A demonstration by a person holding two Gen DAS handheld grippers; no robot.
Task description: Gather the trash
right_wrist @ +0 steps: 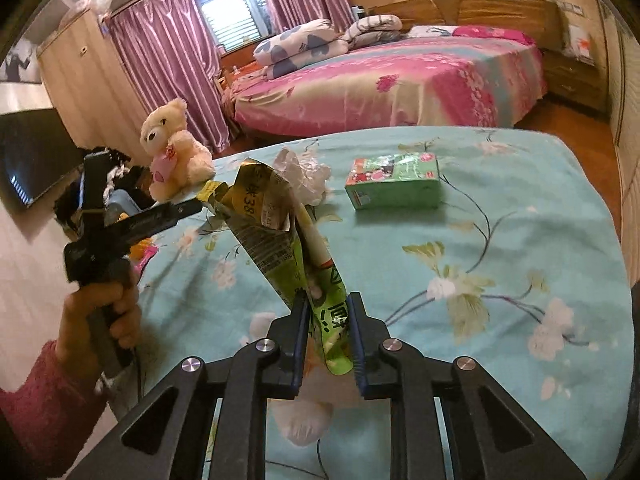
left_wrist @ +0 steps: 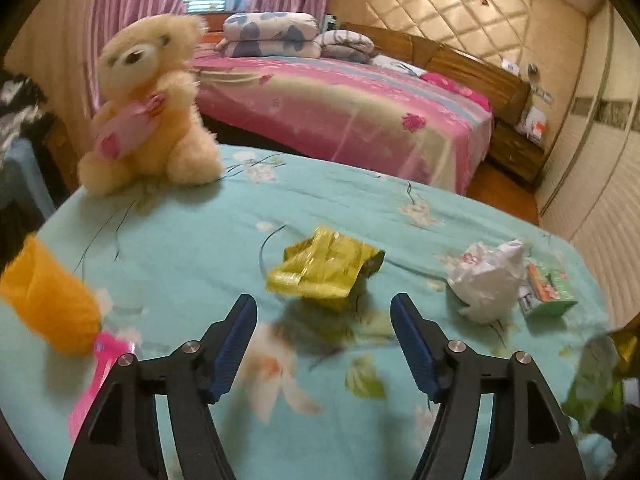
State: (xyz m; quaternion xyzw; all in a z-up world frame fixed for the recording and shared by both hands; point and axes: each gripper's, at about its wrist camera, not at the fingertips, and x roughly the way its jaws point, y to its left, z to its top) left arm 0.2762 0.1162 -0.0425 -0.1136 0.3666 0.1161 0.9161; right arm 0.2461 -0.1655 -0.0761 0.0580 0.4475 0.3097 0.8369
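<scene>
Left gripper [left_wrist: 324,312] wide open, empty. Yellow wrapper [left_wrist: 324,270] lies on the table [left_wrist: 180,240] just beyond its tips, dead ahead, long axis probably left-right (blurred). Right gripper [right_wrist: 329,312] is clamped on a green wrapper [right_wrist: 280,232], so left is nearer.

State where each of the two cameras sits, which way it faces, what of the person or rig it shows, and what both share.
Left wrist: above the open left gripper, facing the gold wrapper on the floral cloth.
Right wrist: above the right gripper, shut on a green snack bag; the left hand shows.
Shared: teddy bear, crumpled white paper, green box, pink bed.
</scene>
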